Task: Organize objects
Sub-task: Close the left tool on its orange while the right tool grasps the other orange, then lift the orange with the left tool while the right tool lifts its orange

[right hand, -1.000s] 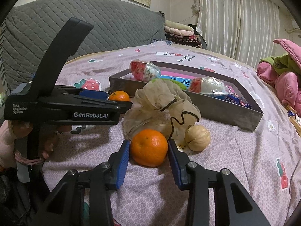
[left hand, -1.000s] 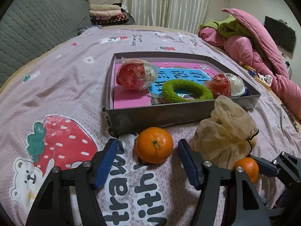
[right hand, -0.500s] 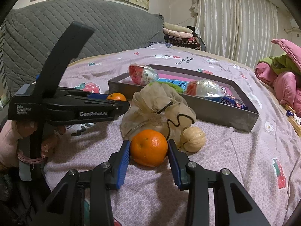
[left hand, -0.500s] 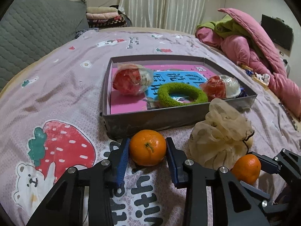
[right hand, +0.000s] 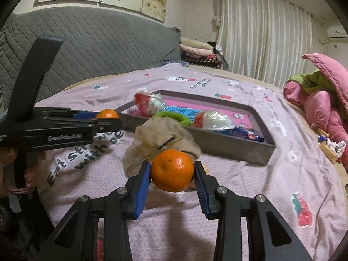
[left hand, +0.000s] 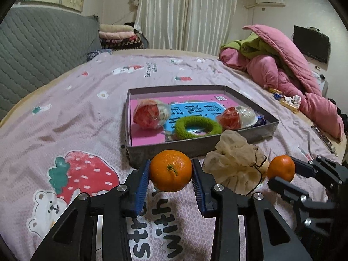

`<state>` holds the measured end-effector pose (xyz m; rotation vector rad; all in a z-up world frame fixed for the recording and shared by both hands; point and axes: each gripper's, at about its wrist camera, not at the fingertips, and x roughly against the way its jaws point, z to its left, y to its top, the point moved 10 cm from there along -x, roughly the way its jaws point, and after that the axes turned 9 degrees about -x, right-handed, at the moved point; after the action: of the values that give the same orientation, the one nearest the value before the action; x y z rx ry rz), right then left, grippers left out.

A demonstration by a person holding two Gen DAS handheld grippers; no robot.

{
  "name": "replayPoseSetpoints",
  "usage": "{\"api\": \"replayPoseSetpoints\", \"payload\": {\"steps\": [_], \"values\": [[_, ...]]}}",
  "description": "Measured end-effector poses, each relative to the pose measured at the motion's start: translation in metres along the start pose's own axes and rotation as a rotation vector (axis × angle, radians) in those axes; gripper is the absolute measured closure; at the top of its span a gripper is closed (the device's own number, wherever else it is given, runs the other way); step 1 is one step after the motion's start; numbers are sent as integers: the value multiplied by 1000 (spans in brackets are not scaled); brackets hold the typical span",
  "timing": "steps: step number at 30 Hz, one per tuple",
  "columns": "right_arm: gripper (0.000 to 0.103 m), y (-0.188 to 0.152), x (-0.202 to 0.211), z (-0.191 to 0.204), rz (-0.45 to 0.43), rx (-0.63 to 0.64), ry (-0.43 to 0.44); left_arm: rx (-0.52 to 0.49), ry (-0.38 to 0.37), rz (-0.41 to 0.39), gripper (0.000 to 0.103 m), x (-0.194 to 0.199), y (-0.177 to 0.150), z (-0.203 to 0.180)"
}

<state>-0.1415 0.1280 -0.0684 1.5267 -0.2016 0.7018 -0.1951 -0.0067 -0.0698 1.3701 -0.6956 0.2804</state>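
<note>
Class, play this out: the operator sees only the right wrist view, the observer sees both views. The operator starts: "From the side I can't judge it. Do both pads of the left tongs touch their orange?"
Observer: Yes. The left tongs have just been closing, and both blue pads now press the orange between them.
Operator: The mesh bag hides part of the green ring. Is it whole?
Observer: Yes, it is a closed loop lying flat in the tray, on a pink and blue book.
Operator: Is there anything beyond the pink quilt?
Observer: A black screen is against the wall behind it.
</note>
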Motion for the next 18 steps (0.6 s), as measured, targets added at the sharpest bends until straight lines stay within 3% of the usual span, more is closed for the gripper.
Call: {"api": "replayPoseSetpoints", "payload": {"steps": [18], "values": [[63,35,11,-40,-68,-65,-33,23,18,-33,65,3,13,10]]}}
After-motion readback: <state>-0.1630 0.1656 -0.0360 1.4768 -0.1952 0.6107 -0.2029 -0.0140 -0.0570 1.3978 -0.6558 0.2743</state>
